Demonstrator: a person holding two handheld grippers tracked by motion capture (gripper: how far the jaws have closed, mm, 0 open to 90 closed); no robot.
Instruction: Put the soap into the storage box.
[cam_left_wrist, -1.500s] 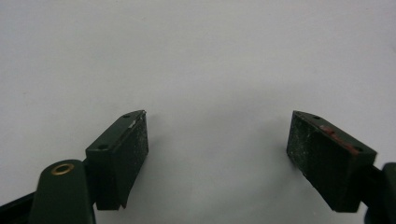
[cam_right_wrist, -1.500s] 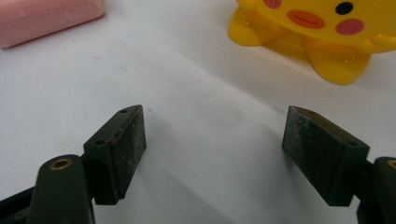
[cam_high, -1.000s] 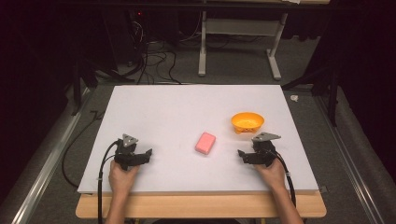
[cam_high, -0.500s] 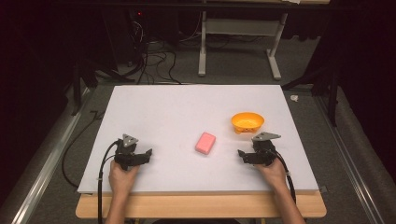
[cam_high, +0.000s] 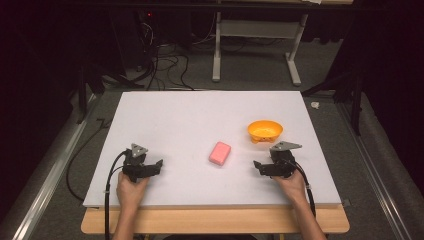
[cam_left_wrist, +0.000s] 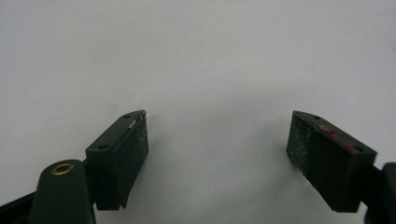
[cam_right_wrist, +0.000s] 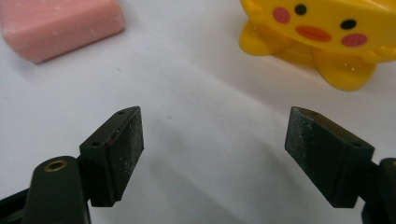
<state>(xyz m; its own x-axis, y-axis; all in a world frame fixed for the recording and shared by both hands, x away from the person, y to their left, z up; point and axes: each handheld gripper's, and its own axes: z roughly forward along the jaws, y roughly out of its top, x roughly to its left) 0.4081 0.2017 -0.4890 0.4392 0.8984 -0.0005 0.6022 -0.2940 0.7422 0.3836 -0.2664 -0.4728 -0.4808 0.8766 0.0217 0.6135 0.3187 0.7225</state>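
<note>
Your left gripper (cam_high: 159, 164): jaws apart, nothing between them, low over bare desk (cam_high: 190, 120). Your right gripper (cam_high: 256, 165): jaws apart, nothing held. Soap (cam_high: 220, 152): pink, flat on the desk, ahead-left of the right gripper. Bowl (cam_high: 265, 131): yellow, ahead-right of it, near.

In the right gripper view the top edge cuts off the pink block (cam_right_wrist: 60, 25) and the yellow bowl (cam_right_wrist: 327, 32), so the inside of the bowl is hidden, and in the high view the painted face on it is too small to tell.
</note>
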